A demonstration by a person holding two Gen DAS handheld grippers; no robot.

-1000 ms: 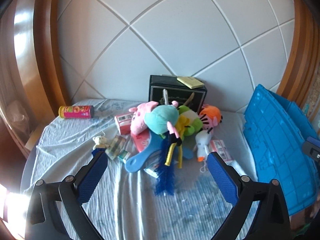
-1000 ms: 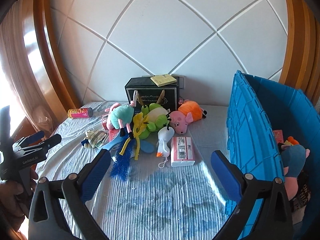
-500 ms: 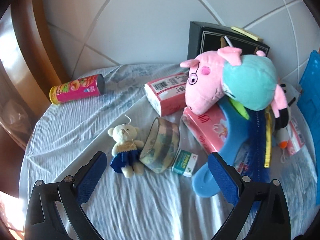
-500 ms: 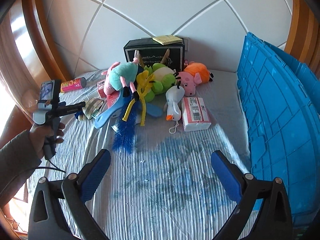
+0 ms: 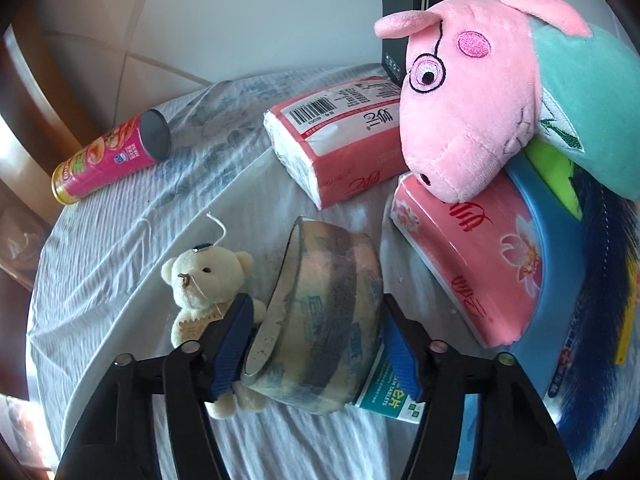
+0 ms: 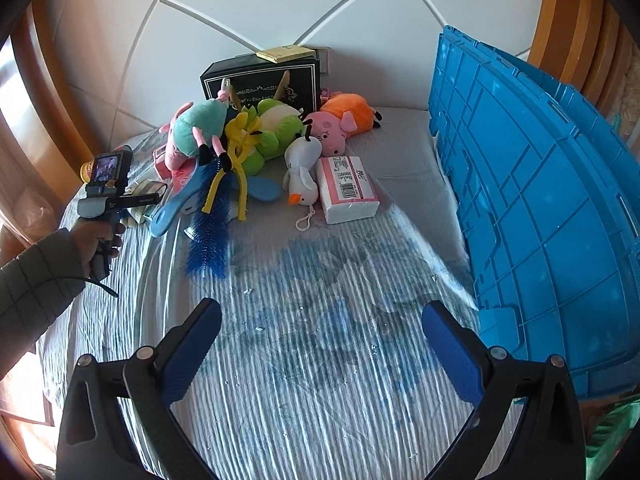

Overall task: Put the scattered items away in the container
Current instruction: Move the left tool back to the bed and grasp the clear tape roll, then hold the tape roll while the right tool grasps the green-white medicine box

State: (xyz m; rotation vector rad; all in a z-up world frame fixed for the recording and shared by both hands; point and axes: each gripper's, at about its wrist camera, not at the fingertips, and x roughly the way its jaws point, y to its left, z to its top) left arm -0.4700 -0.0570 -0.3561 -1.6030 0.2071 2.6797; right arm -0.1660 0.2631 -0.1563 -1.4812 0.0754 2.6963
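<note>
Left gripper (image 5: 316,344) just closed onto tape roll (image 5: 320,320).

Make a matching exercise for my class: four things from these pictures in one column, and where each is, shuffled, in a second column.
Things:
1. tape roll
2. chip can
3. yellow notepad
4. small bear

Places:
A. on top of the black box
B. lying alone on the cloth, far left
C. between the pads of the left tongs
D. behind the left pad, against the tape roll

Pairs: 1-C, 2-B, 3-A, 4-D
</note>
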